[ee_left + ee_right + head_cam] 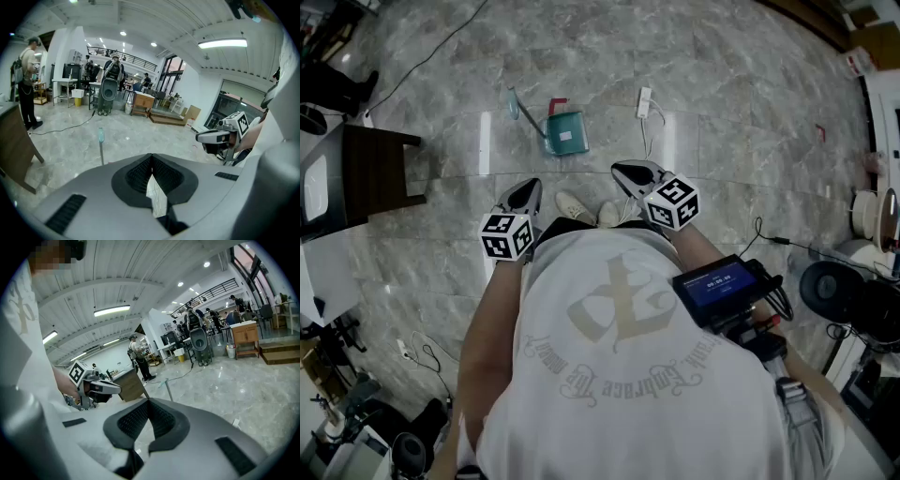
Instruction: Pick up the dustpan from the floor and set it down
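A teal dustpan (566, 132) stands on the marble floor ahead of me, its long handle (515, 102) leaning to the left. In the left gripper view only the handle's teal top (101, 136) shows above my jaws. My left gripper (528, 192) is held near my waist, short of the dustpan, its tips together with nothing between them. My right gripper (635, 174) is beside it at about the same height, also shut and empty. Each gripper sees the other: the right gripper (216, 137) in the left gripper view, the left gripper (99, 387) in the right gripper view.
A white power strip (644, 101) with its cord lies right of the dustpan. A dark wooden table (377, 170) stands at the left. My shoes (575, 207) are just below the grippers. Equipment and cables (848, 291) crowd the right side. A person (26, 84) stands far off.
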A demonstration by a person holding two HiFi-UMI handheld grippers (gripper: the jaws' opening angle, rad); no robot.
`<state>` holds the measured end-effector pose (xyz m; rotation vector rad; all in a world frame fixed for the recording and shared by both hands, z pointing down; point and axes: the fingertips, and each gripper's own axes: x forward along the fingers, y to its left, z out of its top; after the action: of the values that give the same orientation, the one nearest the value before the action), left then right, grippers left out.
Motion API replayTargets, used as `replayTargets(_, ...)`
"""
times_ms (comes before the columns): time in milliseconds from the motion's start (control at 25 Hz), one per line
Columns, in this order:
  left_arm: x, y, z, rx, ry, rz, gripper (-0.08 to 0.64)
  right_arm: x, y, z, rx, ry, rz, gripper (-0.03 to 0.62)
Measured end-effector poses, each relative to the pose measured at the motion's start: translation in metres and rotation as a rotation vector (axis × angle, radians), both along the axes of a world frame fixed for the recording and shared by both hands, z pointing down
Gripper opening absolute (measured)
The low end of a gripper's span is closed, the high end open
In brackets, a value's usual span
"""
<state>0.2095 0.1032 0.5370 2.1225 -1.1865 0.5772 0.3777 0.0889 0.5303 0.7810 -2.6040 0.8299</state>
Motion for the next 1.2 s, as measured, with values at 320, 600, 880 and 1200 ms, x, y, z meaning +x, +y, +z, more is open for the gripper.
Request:
replayTargets(320, -0.013, 0.018, -0.001, -0.005, -0.020, -0.085, 0.012, -0.003, 0.001, -0.007, 0.036, -0.070, -0.032, 0.015)
replayTargets(600, -0.024, 0.027, -0.006, 0.003, -0.039, -0.124, 0.012, -0.014, -0.003, -0.006, 0.033, -0.051, -0.056, 0.015)
replayTargets(880, -0.021, 0.023, 0.001, -0.004, -0.015, -0.123, 0.012, -0.004, -0.012, -0.001, 0.035, 0.009, -0.013, 0.015)
replayTargets(1200, -0.070, -0.008, 0.017, -0.041, 0.031, -0.089, 0.012, -0.047, -0.040, 0.003, 0.018, 0.052, 0.054, 0.015)
